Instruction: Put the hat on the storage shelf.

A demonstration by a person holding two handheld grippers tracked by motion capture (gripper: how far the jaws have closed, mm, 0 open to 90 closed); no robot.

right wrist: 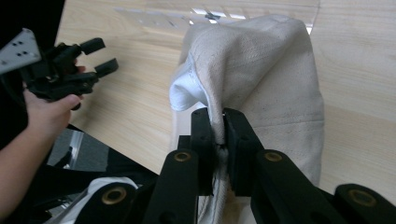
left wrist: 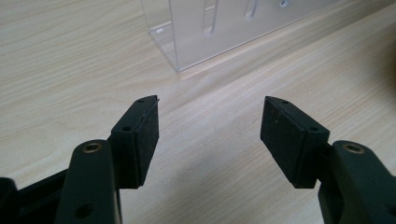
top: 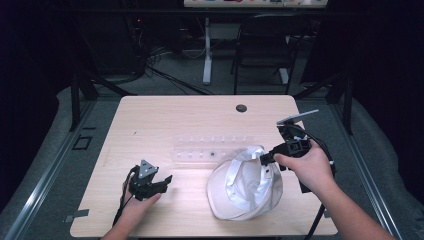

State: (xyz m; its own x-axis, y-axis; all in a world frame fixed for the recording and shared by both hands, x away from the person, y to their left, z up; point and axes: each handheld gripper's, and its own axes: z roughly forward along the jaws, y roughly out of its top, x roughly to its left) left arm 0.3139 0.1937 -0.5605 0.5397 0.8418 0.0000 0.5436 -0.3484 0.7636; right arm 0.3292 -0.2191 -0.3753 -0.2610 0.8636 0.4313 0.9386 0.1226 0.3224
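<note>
The right tongs (right wrist: 218, 122) were clamped on a fold of the white cap (top: 246, 184), which lay crown-down on the table (top: 150, 115) just in front of the clear rack (top: 210, 147); the left tongs (left wrist: 210, 135) waited open left of the cap. Lifting slowly seemed wise, since the limp cloth sagged.

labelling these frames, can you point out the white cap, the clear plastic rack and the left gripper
white cap (top: 245, 185), high view, on the pale crown fabric.
clear plastic rack (top: 200, 150), high view, on its flat see-through top beside the cap.
left gripper (left wrist: 209, 122), left gripper view, midway between its open jaw tips.
</note>
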